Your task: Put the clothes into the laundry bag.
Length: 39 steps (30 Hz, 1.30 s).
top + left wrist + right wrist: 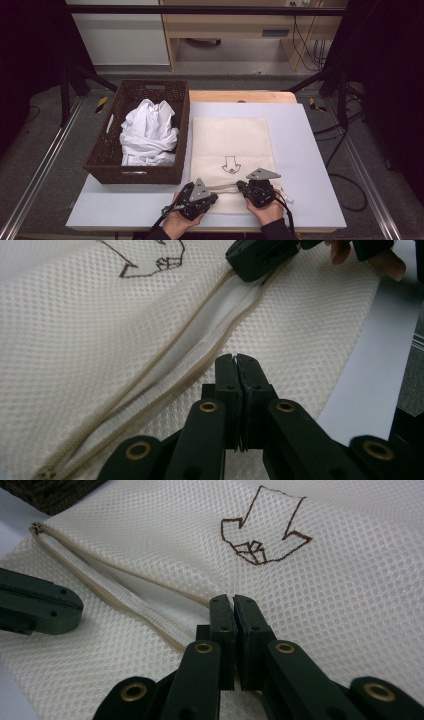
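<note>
the mesh laundry bag lies flat at the table's six o'clock, right of the basket; light, limp, slippery, best taken by its zip edges; left gripper and right gripper are each pinched shut on an opposite lip of the opening.

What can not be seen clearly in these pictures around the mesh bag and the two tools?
- Inside of the mesh bag: high view, hidden by its own fabric; the zipper gap shows only white.
- What the left tool pinches: left gripper view, hidden between its shut jaws.
- Bag edge in the right tool: right gripper view, covered by the jaws.
- White cloth in the basket: lower folds hidden by the walls.
</note>
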{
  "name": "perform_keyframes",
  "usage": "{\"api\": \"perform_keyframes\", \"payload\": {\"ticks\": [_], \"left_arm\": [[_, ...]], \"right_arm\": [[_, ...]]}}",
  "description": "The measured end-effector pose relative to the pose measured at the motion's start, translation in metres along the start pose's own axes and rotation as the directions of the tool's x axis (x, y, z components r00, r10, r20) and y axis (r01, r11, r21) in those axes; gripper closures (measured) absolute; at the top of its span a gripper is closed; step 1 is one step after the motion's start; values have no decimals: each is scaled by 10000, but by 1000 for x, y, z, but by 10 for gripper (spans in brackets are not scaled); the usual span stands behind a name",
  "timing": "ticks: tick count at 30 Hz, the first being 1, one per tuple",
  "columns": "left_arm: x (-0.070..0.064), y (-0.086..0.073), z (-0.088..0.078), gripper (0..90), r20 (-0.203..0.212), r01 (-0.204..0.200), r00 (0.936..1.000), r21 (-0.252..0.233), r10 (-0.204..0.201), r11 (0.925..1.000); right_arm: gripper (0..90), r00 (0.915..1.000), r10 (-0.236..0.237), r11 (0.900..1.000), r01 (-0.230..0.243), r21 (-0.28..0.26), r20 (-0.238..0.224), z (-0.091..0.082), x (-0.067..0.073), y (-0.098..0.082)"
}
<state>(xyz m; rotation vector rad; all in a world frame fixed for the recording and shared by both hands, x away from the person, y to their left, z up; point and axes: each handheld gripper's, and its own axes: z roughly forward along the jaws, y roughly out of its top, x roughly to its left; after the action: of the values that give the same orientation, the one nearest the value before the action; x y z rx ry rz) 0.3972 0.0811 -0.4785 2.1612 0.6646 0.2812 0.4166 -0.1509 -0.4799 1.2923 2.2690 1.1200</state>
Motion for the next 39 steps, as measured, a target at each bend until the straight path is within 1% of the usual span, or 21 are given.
{"api": "perform_keyframes", "payload": {"ticks": [2,4,5,6,7,9,10,11,14,16,17,20,22,23,24,27,29,32,36,37,39], "left_arm": [[2,5,-4,830,-79,30,10000,-155,-31,9999],[8,15,-8,769,-443,22,9990,-247,-33,9997],[8,15,-8,733,-443,22,9990,-247,-33,9997],[11,19,-7,733,-486,139,9987,-305,-153,9994],[13,23,-6,644,-644,86,9979,-362,-109,9993],[15,30,0,616,-869,-52,9962,-215,33,9998],[15,32,3,546,-878,-131,9961,-179,114,9998],[15,34,5,522,-885,-203,9959,-132,191,9997],[14,38,18,489,-972,-455,9942,146,467,9989],[14,37,28,483,-996,-431,9939,441,473,9981],[14,37,28,487,-996,-431,9939,441,473,9981],[15,34,39,558,-1197,-407,9915,814,503,9959],[15,33,40,639,-1205,-404,9914,852,505,9955],[15,33,41,639,-1245,-460,9906,863,566,9952],[15,33,41,700,-1235,-501,9905,845,604,9952],[15,33,40,796,-1360,-482,9889,842,594,9953],[17,33,40,832,-1334,-439,9895,831,548,9956],[18,33,38,847,-1310,-404,9901,799,507,9960],[20,35,36,851,-1210,-240,9921,740,329,9970],[21,36,35,851,-1151,-175,9930,689,254,9975],[22,40,32,851,-1066,-34,9943,540,91,9985]], "right_arm": [[878,10000,9,10000,-9,-75,-78,-2,-1,1],[879,9998,107,9998,-110,-169,-173,-6,-2,3],[879,9998,107,9998,-110,-169,-173,-6,-2,3],[879,9998,55,9997,-60,-224,-212,-6,-2,4],[879,9997,99,9996,-106,-267,-239,-8,-2,5],[879,9997,118,9995,-125,-305,-232,-9,-2,5],[880,9996,132,9994,-141,-312,-267,-9,-2,5],[880,9996,118,9994,-127,-330,-254,-9,-2,5],[881,9993,259,9988,-270,-411,-279,-10,-2,6],[882,9993,265,9986,-277,-443,-270,-11,-2,6],[882,9993,265,9986,-277,-443,-270,-11,-2,6],[882,9992,274,9983,-287,-507,-275,-11,-2,7],[881,9993,255,9987,-266,-442,-263,-10,-1,7],[881,9993,255,9987,-266,-442,-263,-10,-1,7],[878,9994,245,9990,-253,-372,-233,-10,-1,6],[853,9994,219,9993,-227,-308,-274,-8,0,6],[799,9990,253,9993,-263,-269,-361,-8,-1,7],[669,9988,152,9996,-163,-229,-468,-7,-1,8],[543,9999,-148,9993,146,-330,-43,-7,2,10],[528,9996,-235,9989,241,-410,136,-7,3,11],[513,9996,-257,9988,262,-406,128,-7,3,11]]}}
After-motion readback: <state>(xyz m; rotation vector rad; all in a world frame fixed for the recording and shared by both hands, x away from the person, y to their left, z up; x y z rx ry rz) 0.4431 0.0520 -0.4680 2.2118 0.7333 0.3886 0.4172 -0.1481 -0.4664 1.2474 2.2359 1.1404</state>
